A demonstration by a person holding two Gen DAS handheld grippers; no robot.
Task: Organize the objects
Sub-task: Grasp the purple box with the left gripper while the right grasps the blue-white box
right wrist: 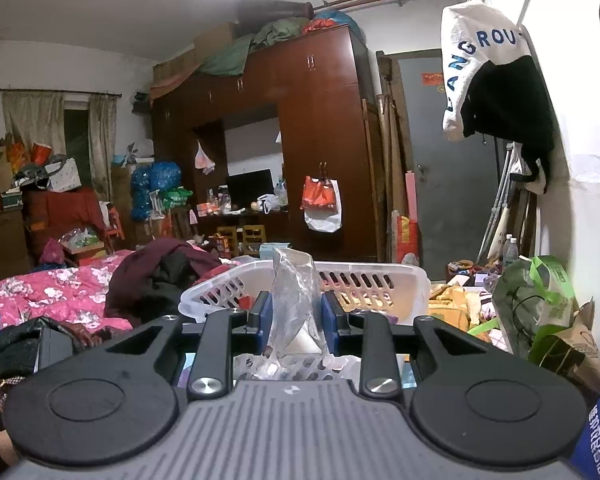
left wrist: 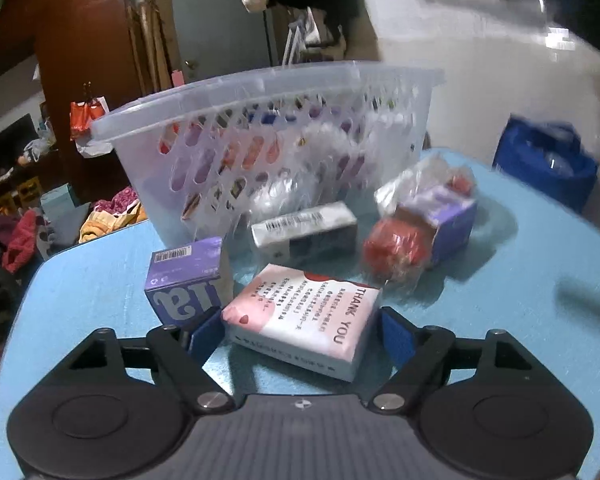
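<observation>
A clear slotted basket (left wrist: 260, 128) stands on a blue table (left wrist: 100, 280) and holds several packets. In front of it lie a pink "THANK YOU" box (left wrist: 304, 316), a purple box (left wrist: 188, 276), a grey box (left wrist: 304, 232) and a clear bag with red and purple items (left wrist: 416, 228). My left gripper (left wrist: 300, 336) is open, its blue pads either side of the pink box. My right gripper (right wrist: 294, 320) is shut on a clear plastic bag (right wrist: 294, 292) and holds it over the basket (right wrist: 380, 280).
A blue bag (left wrist: 548, 164) stands beyond the table's right side. A green bag (right wrist: 540, 296) sits right of the basket. A cluttered bed (right wrist: 60, 288), a brown wardrobe (right wrist: 320, 120) and hanging clothes (right wrist: 492, 80) lie beyond.
</observation>
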